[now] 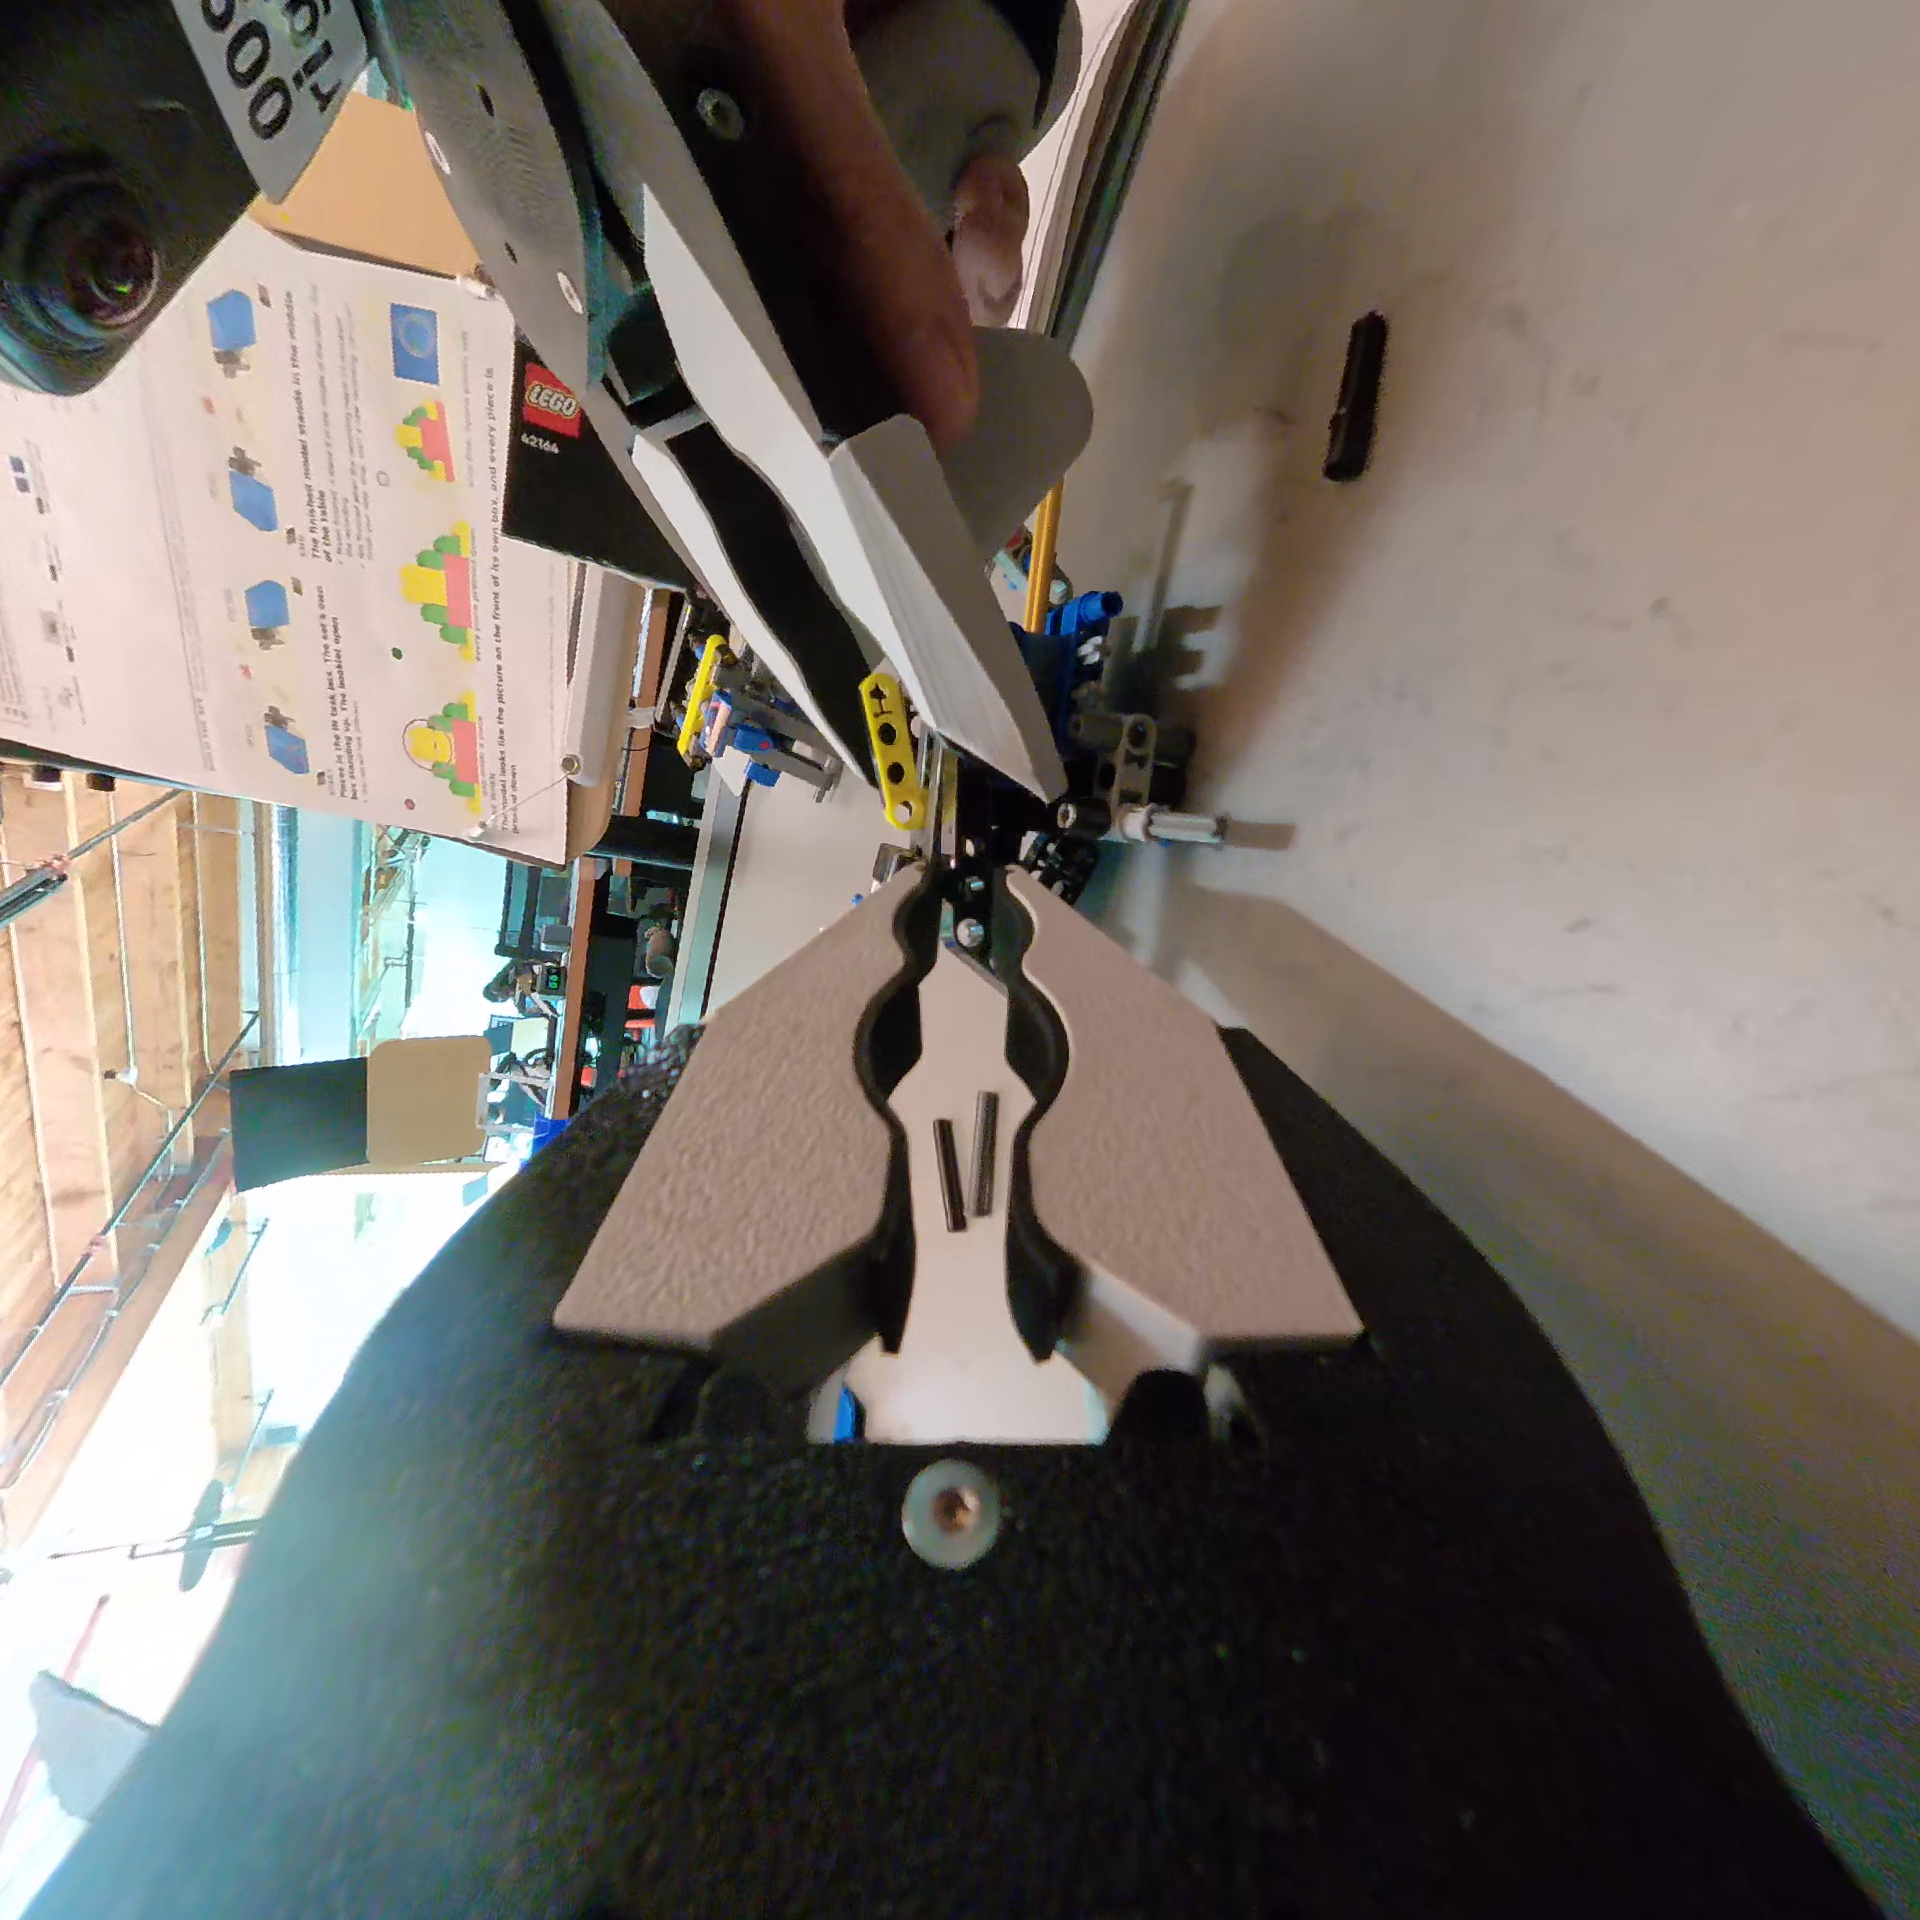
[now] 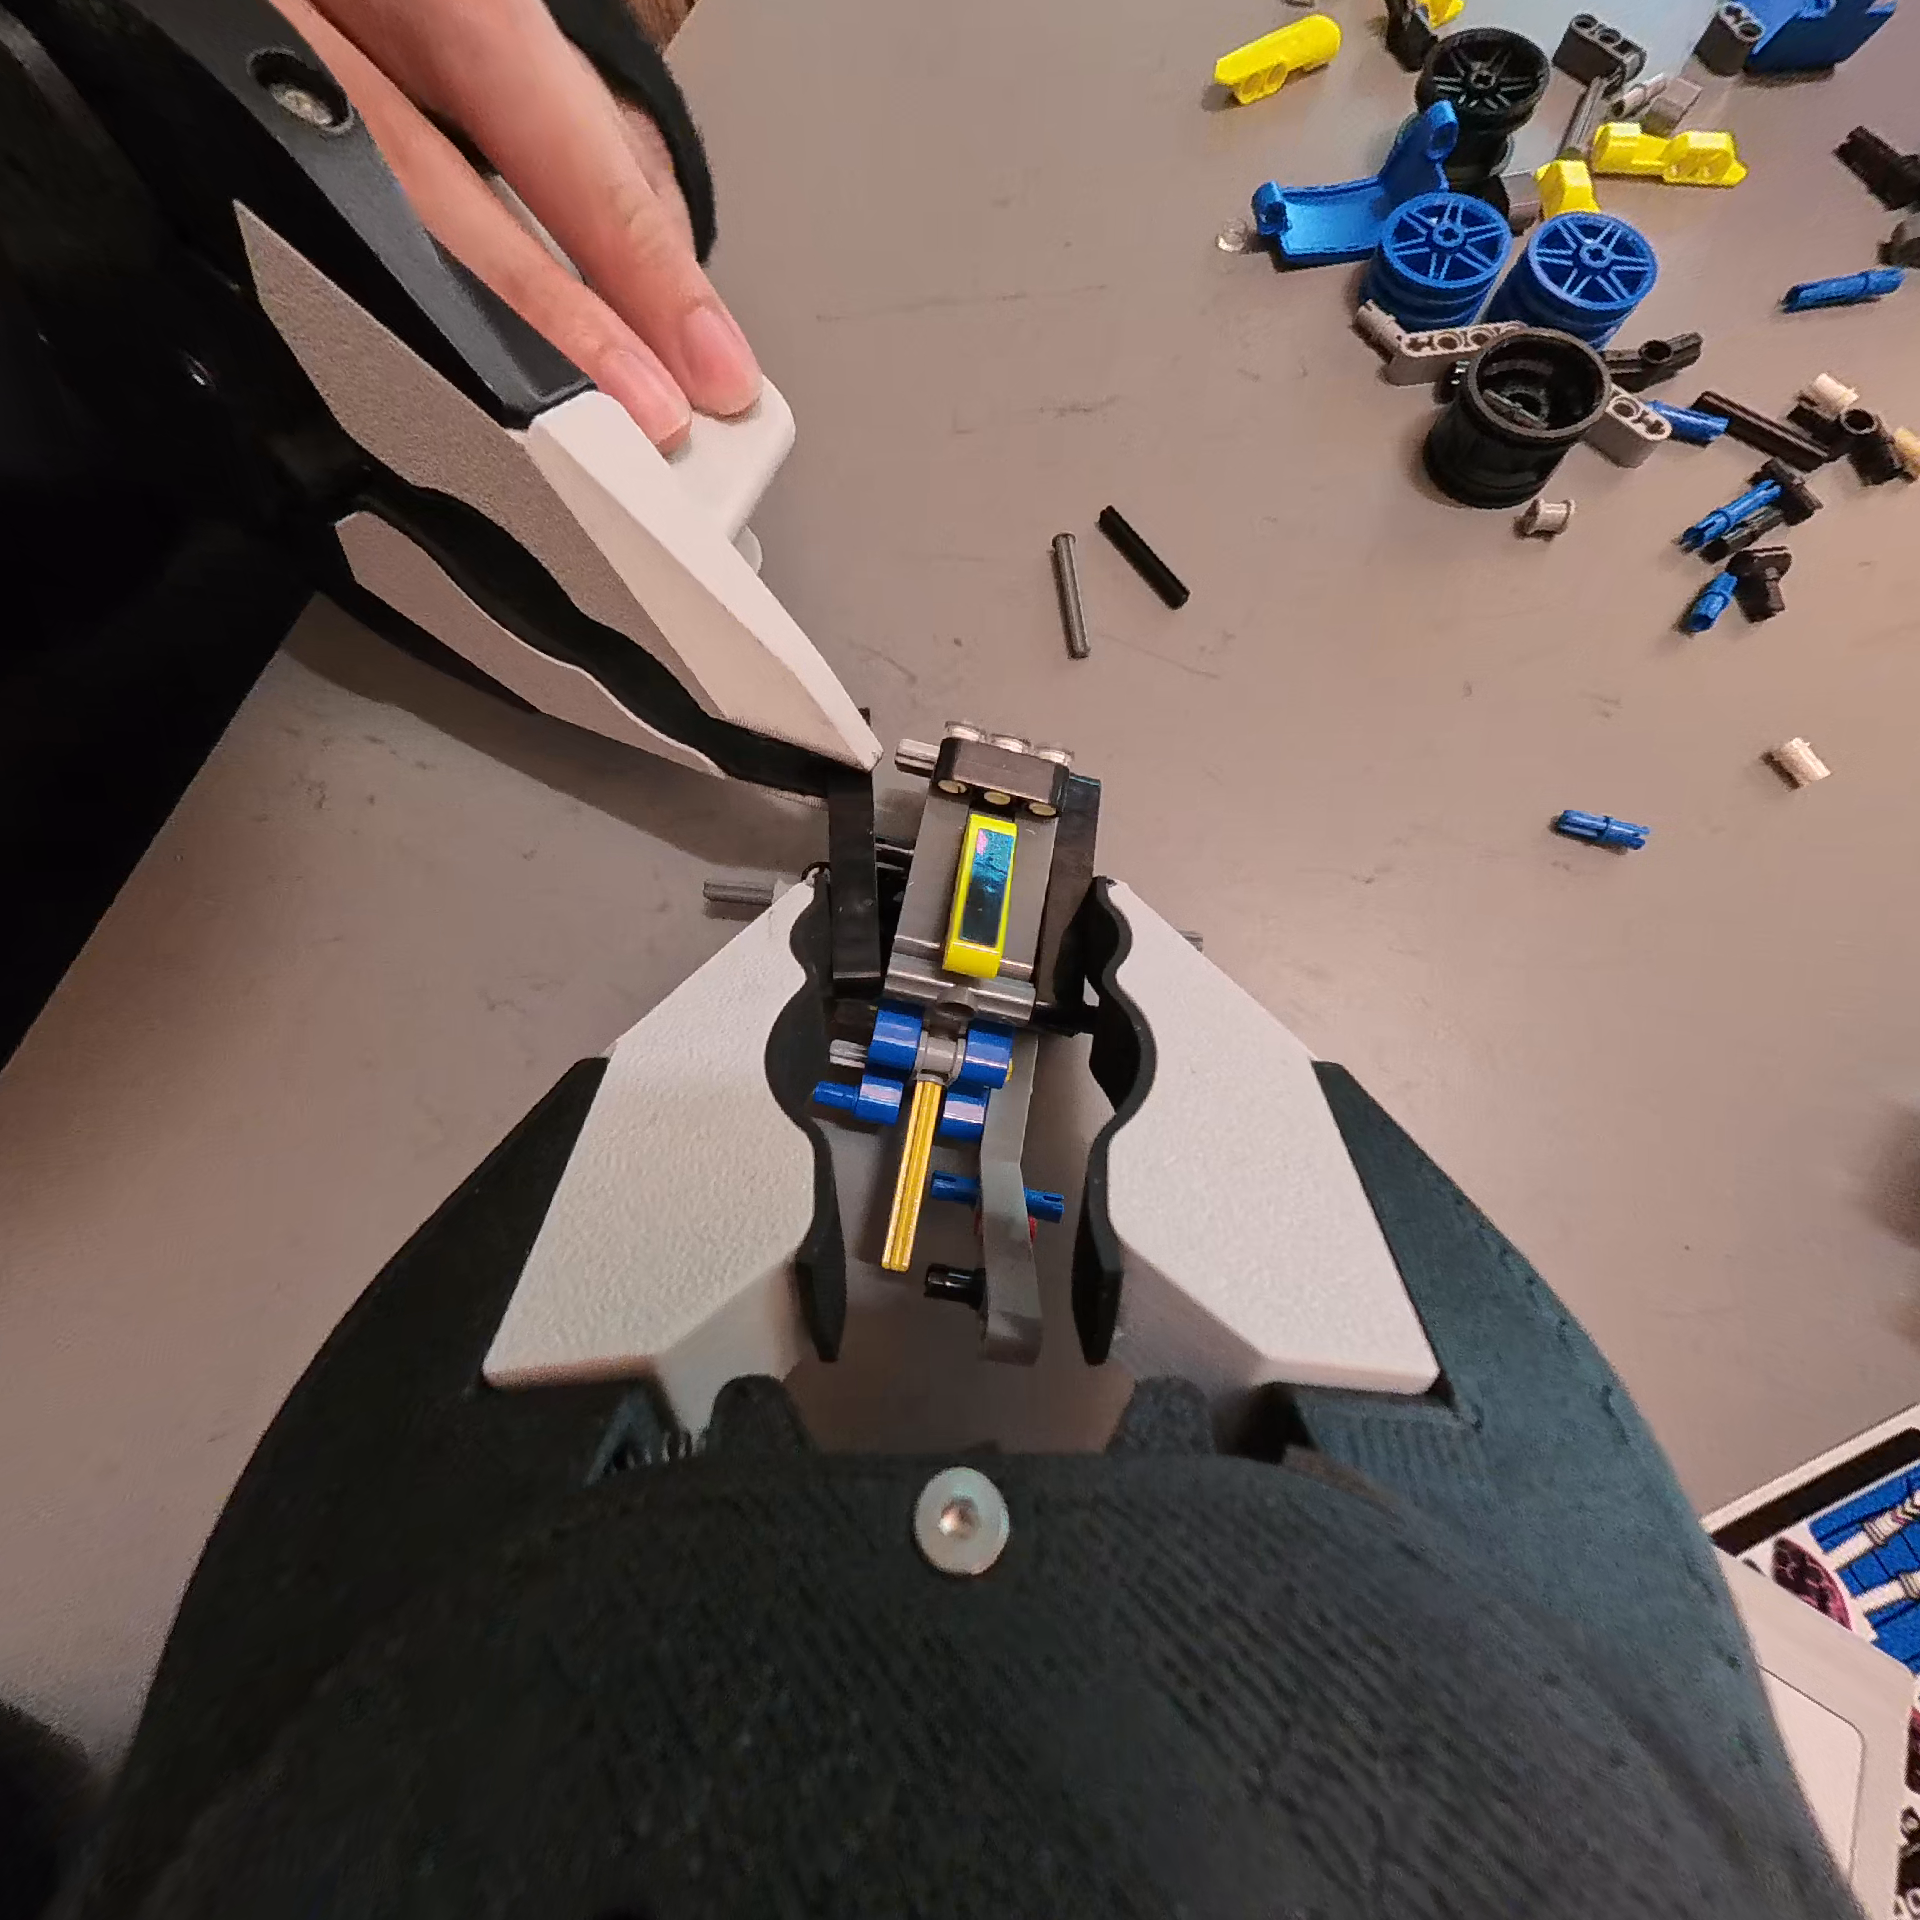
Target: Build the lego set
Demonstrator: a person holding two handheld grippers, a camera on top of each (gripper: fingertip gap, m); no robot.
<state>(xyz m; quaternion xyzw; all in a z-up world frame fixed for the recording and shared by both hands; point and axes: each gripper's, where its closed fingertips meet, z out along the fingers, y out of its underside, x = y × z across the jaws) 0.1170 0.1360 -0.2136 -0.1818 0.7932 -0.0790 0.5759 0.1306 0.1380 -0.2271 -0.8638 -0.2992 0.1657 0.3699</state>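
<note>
a: between my right gripper's [image 2: 961, 914] fingers sits the small brick-built assembly [image 2: 971, 935], grey and black with a yellow tile, blue connectors and a yellow axle; both pads press its flanks, and it stands on the grey table [image 2: 1351, 675].

b: and the left gripper [image 1: 971, 894]?

a: pinched on the thin black beam [image 2: 854, 883] at the assembly's left side; in the left wrist view the fingers close on that black strip.

b: how will the assembly handle?

a: my judgement: light, rigid plastic, smooth, and prone to popping apart at the pin joints. hold by the broad flat flanks, never by the protruding yellow axle [image 2: 912, 1174].

b: counts?

a: two grippers, one assembly. loose on the table: two blue wheel hubs [image 2: 1507, 270], two black hubs, the nearer at [image 2: 1522, 416], one grey axle [image 2: 1070, 594] beside one black axle [image 2: 1143, 556]. the many small pins to the right are too many and too small to number reliably.
</note>
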